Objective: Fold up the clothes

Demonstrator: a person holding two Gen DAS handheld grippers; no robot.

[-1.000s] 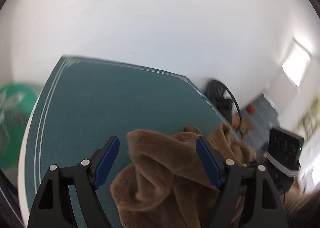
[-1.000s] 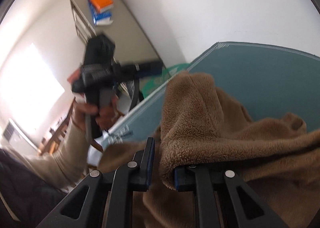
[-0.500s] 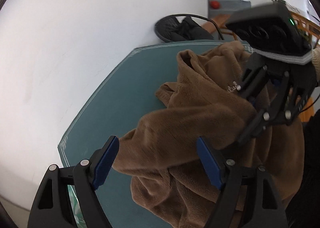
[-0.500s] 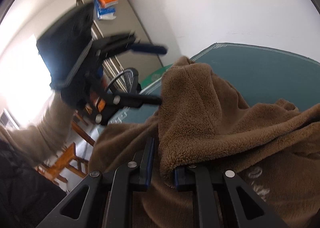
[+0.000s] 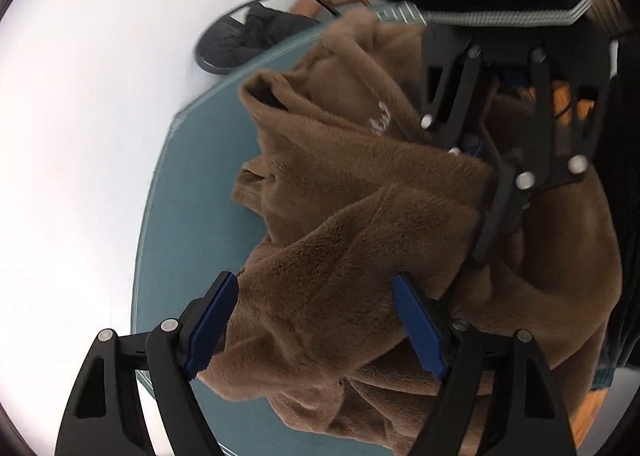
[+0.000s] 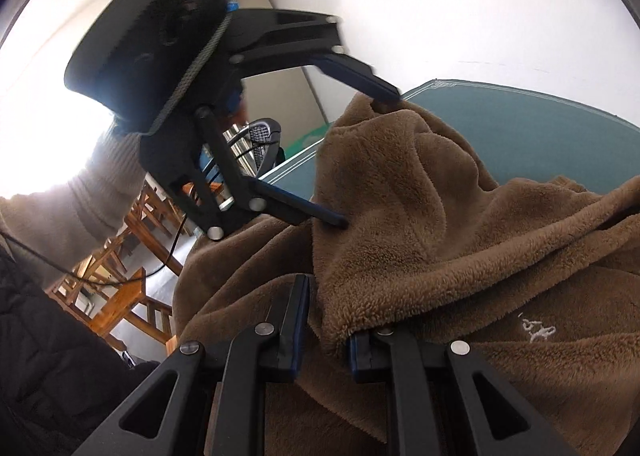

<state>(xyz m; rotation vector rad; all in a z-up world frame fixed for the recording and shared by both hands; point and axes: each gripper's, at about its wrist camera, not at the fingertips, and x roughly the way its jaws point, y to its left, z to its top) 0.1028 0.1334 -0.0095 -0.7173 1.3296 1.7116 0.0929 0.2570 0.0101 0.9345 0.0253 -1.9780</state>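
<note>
A brown fleece garment [image 5: 340, 216] lies bunched on the teal table [image 5: 188, 184]. My right gripper [image 6: 326, 316] is shut on a thick fold of the garment [image 6: 440, 216] and holds it raised off the table [image 6: 520, 116]. In the left wrist view the right gripper [image 5: 480, 248] comes in from the upper right, with its fingertips buried in the fleece. My left gripper [image 5: 314, 280] stands open and straddles the same raised fold, a blue pad on each side. From the right wrist view, the left gripper [image 6: 364, 158] has one finger over the fold's top and one at its side.
A black mesh chair [image 5: 240, 44] stands past the table's far corner, by the white wall. Wooden chairs [image 6: 120, 296] stand on the floor to the left. A person's beige sleeve [image 6: 80, 208] and dark jacket [image 6: 40, 336] fill the left side.
My left gripper has rolled and swung across to the raised fold, still open, and now straddles it beside the right gripper. The right gripper has kept its hold and barely moved.
</note>
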